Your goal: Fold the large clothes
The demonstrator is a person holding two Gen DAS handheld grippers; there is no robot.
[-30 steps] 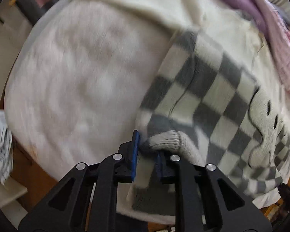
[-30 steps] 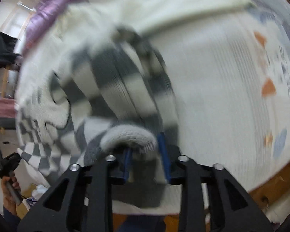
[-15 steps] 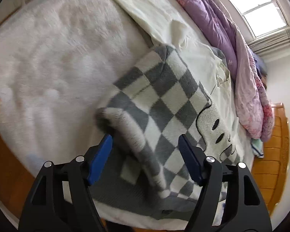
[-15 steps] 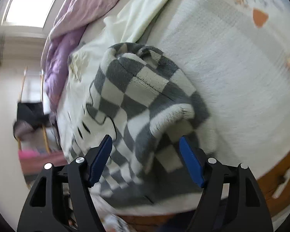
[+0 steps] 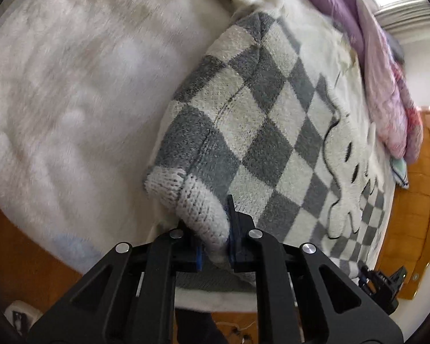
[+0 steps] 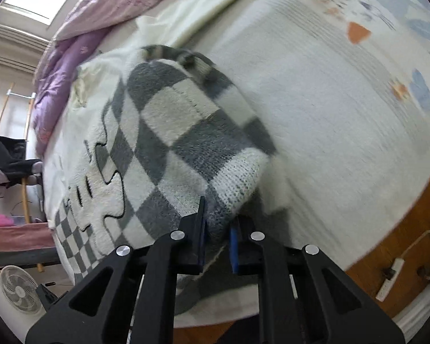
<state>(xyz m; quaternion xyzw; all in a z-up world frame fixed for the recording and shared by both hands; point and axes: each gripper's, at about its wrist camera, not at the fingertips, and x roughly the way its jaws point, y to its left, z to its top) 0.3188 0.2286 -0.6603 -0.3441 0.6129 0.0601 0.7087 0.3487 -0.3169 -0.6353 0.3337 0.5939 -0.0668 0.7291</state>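
Currently both claws pinch ribbed cuffs of one garment. Grey-and-cream checked fleece sweater with a cartoon face lies spread on the cream fluffy bed blanket. Left claw is pressed onto a pale knitted cuff, pads squeezing it. Right claw, jaws closing, grips the other knitted cuff, sleeve folded over the sweater body. Purple quilt bunched along the bed's far edge.
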